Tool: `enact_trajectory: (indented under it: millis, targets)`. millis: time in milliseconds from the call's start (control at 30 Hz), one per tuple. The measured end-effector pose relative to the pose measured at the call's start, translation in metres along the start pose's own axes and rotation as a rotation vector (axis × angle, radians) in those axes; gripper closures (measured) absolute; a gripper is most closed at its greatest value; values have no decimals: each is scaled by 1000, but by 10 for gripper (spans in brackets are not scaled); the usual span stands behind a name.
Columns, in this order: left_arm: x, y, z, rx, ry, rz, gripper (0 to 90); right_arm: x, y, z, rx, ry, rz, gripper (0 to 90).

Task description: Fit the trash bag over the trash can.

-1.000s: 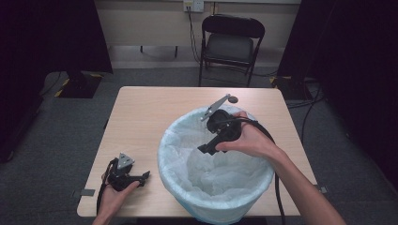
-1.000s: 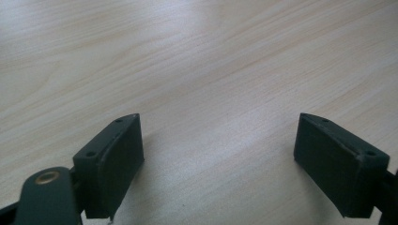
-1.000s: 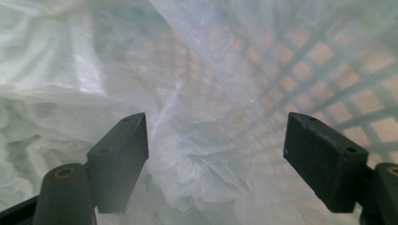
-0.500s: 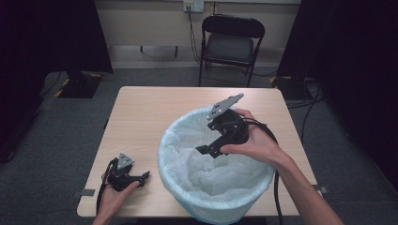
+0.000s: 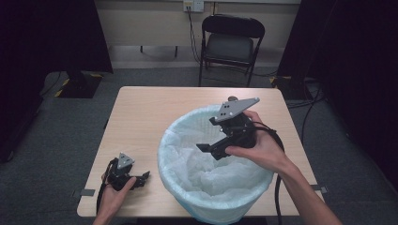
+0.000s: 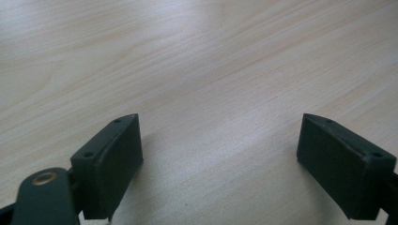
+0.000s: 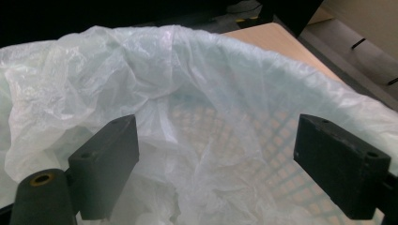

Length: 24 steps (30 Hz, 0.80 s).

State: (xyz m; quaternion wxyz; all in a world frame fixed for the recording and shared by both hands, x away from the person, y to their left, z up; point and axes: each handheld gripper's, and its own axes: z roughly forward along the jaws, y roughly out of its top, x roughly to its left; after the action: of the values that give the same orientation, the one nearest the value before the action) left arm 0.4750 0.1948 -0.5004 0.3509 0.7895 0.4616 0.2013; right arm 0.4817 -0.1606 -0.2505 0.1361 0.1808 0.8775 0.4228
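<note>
A round basket lined with a white plastic bag [image 5: 171, 140] stands on the near right part of the wooden table [image 5: 155, 110]. A hand holds my right gripper [image 5: 210, 150] over the basket's mouth, pointing left and down into it. Its jaws have just been opening and stand wide, with nothing between them. In the right gripper view the crumpled liner [image 7: 187, 93] lies beyond my right gripper [image 7: 216, 136]. My left gripper [image 5: 143, 177] rests open on the table's near left corner, beside the basket. In the left gripper view, bare wood [image 6: 211, 56] lies between the spread jaws of my left gripper [image 6: 218, 136].
A black folding chair [image 5: 232, 44] stands behind the table's far edge. Cables run along the floor at the right [image 5: 309, 93]. Dark curtains flank both sides. The far half of the table is bare wood.
My right gripper has lifted out of the basket's mouth and drifted toward its far right rim, and its jaws have spread a little. The left gripper has stayed put.
</note>
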Motion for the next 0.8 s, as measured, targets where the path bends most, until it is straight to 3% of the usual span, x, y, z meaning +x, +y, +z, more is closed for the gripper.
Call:
enact_trajectory:
  millis: [367,800]
  targets:
    - [0,0,0,0,-2,1,142,1,7,-24,-76,-65,23,133]
    - [0,0,0,0,-2,1,142,-8,-6,-54,-123,-149,55,134]
